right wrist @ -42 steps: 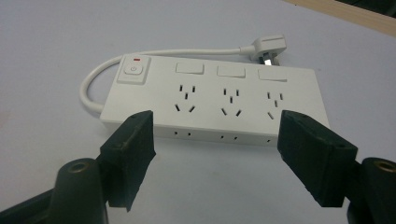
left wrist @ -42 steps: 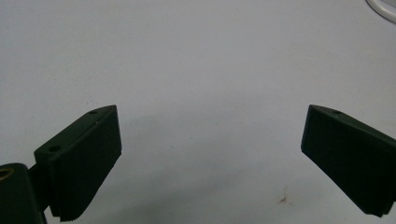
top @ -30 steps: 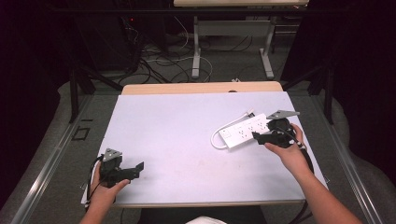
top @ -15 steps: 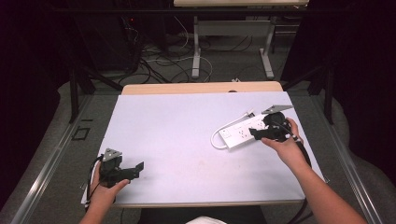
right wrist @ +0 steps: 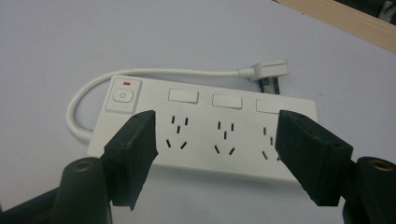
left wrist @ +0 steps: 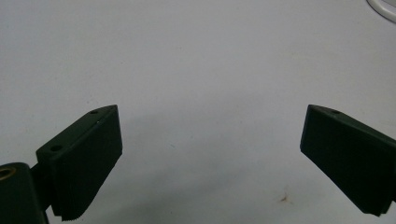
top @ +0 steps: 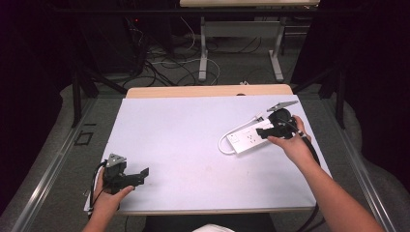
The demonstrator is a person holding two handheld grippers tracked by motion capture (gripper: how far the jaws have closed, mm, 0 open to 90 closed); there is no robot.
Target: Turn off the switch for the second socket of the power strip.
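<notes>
On our left, the left claw (top: 140,174) hangs wide open over bare white surface (top: 183,140). Over to the right: the right claw (right wrist: 215,154), also spread, hovers above the power strip (right wrist: 205,135), whose red-lit switch (right wrist: 122,95) shows close up.

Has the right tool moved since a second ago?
Yes. The right tool has shifted toward the table's far edge, now over the power strip, which lies where it was.

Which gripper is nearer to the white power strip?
Right. The right gripper hovers over the power strip, jaws open; the left gripper is far off at the table's near left corner.
</notes>
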